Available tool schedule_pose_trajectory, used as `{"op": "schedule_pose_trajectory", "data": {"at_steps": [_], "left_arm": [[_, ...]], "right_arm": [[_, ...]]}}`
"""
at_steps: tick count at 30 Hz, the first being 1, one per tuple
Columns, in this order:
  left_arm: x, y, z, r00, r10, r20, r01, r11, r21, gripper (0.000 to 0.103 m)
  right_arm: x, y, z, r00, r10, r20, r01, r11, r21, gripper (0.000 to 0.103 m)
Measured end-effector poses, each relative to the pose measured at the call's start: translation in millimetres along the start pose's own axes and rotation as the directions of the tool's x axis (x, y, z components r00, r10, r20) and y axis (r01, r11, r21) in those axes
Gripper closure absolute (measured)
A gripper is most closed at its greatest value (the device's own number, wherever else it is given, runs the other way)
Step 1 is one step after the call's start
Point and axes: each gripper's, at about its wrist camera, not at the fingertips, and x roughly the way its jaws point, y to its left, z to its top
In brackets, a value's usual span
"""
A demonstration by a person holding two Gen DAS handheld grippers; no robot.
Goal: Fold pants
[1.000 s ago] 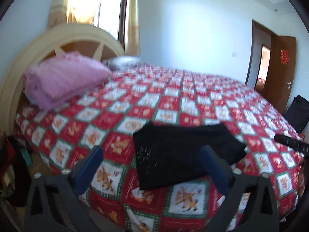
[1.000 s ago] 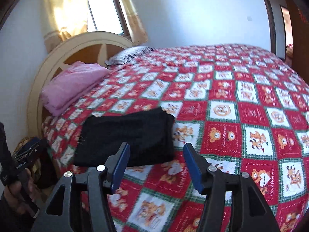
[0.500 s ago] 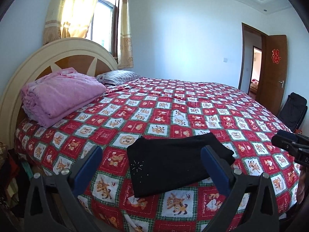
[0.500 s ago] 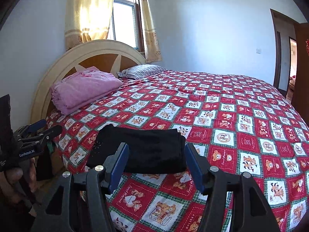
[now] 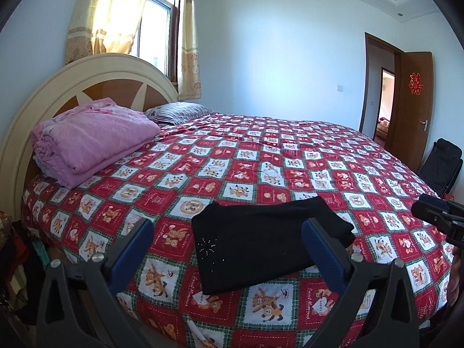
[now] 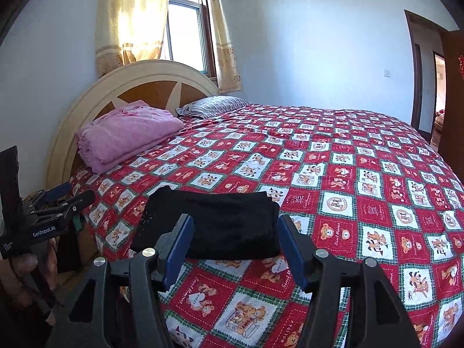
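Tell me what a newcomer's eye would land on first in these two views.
The red, white and green checked bedspread with cartoon bears covers the whole bed and fills both views. On it, near the front edge, lie the black pants, folded into a flat rectangle, just beyond the open left gripper and open right gripper. A folded pink blanket sits by the arched headboard, under the sunlit window.

Right gripper cut off at frame edge.
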Motion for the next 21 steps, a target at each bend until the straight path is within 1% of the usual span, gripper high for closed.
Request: {"op": "schedule_pose_trajectory", "data": {"at_steps": [21], "left_arm": [[2.7,0.8,-2.2,1.0,0.002,-0.009,-0.002,1.0,0.001,0.0]], "right_arm": [[-0.5,-0.6,0.2,1.0,0.0,0.01,0.0,1.0,0.004,0.041]]}}
